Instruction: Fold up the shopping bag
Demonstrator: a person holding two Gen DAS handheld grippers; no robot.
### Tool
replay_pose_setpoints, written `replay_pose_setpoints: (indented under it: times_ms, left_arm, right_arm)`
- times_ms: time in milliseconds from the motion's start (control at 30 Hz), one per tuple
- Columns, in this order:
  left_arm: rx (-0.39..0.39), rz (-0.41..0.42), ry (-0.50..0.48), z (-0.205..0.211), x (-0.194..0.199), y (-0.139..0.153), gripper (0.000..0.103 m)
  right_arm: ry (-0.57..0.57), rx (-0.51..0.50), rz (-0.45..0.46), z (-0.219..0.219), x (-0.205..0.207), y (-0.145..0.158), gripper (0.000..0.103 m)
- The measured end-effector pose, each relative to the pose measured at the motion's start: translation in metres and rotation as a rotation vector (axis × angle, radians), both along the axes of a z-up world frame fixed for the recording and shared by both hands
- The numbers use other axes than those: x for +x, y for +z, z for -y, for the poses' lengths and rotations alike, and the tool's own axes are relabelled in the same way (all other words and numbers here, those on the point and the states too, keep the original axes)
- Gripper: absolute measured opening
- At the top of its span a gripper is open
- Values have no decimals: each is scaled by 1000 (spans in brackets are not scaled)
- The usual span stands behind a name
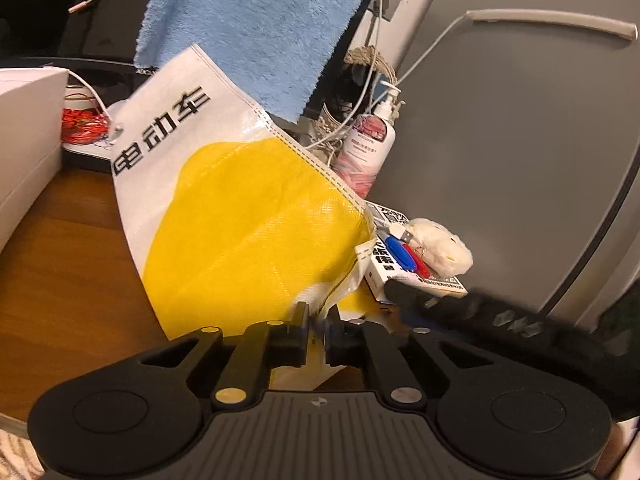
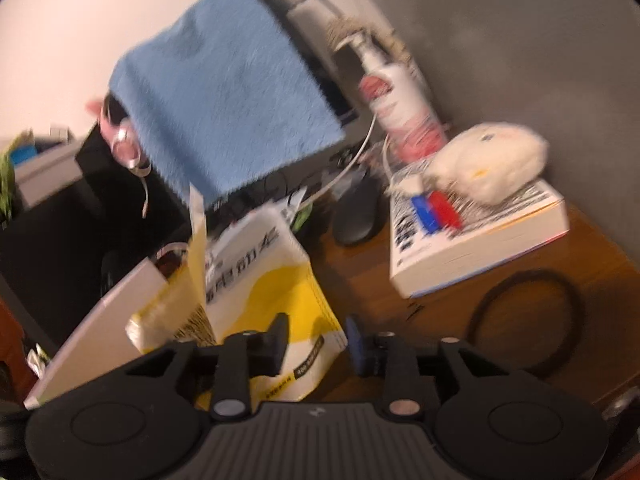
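The shopping bag (image 1: 224, 208) is white and yellow woven plastic with black characters. In the left wrist view it stands lifted and tilted off the wooden desk, and my left gripper (image 1: 316, 326) is shut on its lower edge. From the right wrist camera the bag (image 2: 276, 280) looks partly folded, one flap standing up, just ahead of my right gripper (image 2: 316, 340). That gripper is open; its left finger overlaps the bag's near edge and nothing lies between its fingers. This view is blurred. The right gripper's dark body (image 1: 480, 316) shows at the right of the left wrist view.
A blue towel (image 1: 256, 28) hangs above the bag. A thick book (image 2: 476, 236) with blue and red pens and a white plush lies at the right. A pump bottle (image 1: 366, 148), cables, a black mouse (image 2: 356, 216), a black band (image 2: 524, 320) and a white box (image 1: 28, 140) crowd the desk.
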State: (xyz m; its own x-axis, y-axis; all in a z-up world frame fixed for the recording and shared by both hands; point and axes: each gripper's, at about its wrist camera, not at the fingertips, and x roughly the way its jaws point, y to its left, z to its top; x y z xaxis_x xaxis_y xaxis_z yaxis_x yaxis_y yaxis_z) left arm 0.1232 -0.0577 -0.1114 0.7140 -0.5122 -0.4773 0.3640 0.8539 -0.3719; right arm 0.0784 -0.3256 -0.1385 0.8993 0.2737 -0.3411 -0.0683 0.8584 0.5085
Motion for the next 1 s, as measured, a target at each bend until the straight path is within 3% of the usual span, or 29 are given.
replay_pose_setpoints:
  times_ms: [33,100,333,567,600,633,700,1000]
  left_arm:
    - [5,-3,-2,1,0,-1,9]
    - [14,-5,-8,4,1,-3,10]
    - [55,3,-21,12,3,-5,10]
    - [65,-3,-32,13,4,-6,14]
    - [66,-8,-37,14,5,-6,16]
    - [68,-14,-43,13,5,-6,18]
    - [67,-23,-58,12,4,-4,19]
    - [30,13,-136,-19,-15,31,19]
  right_arm:
    - [-15,11,15,3,-4,3,51]
    - [-8,32,41,8,-11,7,59]
    - [156,194,-4,6,-2,7,64]
    - [123,135,-73,-10,19,11,62]
    - [116,129,-87,-10,21,9,52]
    - [114,128,-101,-10,24,8,33]
    - [112,132,-125,-10,27,5,13]
    - [64,69,-139,-3,30,4,9]
